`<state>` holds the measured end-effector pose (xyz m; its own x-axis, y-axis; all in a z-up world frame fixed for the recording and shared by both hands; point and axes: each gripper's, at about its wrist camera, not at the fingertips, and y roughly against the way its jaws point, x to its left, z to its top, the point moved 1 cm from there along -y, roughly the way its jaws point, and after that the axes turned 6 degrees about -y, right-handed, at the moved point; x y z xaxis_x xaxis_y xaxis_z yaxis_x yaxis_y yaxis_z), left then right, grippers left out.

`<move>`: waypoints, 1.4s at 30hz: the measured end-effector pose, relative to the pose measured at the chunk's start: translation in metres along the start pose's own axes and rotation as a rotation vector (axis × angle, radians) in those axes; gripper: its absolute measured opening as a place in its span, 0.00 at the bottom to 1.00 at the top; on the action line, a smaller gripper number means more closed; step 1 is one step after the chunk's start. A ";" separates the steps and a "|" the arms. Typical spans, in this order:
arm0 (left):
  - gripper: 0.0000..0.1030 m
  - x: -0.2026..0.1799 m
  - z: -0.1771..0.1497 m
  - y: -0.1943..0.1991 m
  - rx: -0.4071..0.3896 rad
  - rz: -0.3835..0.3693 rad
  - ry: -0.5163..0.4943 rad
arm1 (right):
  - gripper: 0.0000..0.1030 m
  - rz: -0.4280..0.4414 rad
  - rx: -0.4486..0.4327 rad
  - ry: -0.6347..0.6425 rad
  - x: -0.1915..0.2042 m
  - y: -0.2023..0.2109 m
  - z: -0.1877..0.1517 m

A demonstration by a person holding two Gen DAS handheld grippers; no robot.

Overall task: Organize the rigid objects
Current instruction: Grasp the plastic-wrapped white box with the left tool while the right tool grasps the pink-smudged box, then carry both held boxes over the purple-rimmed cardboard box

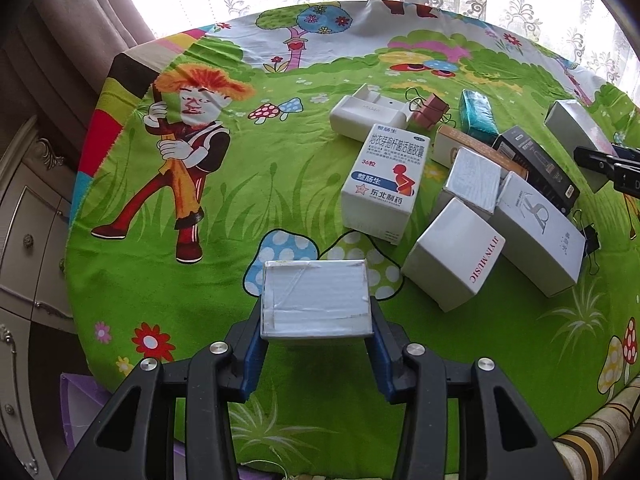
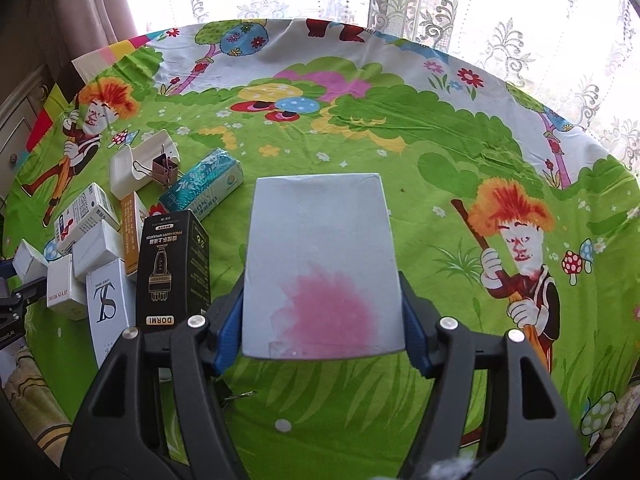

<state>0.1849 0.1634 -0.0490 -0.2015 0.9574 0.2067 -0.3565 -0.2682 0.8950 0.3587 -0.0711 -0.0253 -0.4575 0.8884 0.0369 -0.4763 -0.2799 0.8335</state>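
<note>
- My left gripper (image 1: 316,322) clamps a small taped box (image 1: 315,300); my right gripper (image 2: 322,320) clamps a pink-stained box (image 2: 320,264).
- Both hang above the tablecloth (image 1: 248,216); shallow edge grips could let either slip.

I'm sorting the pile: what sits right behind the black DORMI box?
Behind the black DORMI box an orange-and-white box pokes out at its left, and a teal tissue pack lies beyond. The black box covers the rest of the orange one.
</note>
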 end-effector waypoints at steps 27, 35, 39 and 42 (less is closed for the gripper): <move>0.44 0.050 -0.086 0.058 0.142 0.135 -0.097 | 0.67 0.249 0.139 0.043 0.084 0.087 -0.074; 0.44 0.065 -0.125 0.065 0.184 0.128 -0.059 | 0.67 0.369 0.188 0.126 0.158 0.097 -0.086; 0.44 0.081 -0.148 0.070 0.205 0.144 -0.034 | 0.67 0.418 0.208 0.171 0.199 0.102 -0.092; 0.44 0.095 -0.164 0.072 0.218 0.158 -0.005 | 0.67 0.463 0.232 0.197 0.229 0.105 -0.099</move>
<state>-0.0095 0.2177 -0.0301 -0.2347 0.9062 0.3518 -0.1158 -0.3854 0.9155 0.1298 0.0673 0.0160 -0.7224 0.6003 0.3432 -0.0238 -0.5176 0.8553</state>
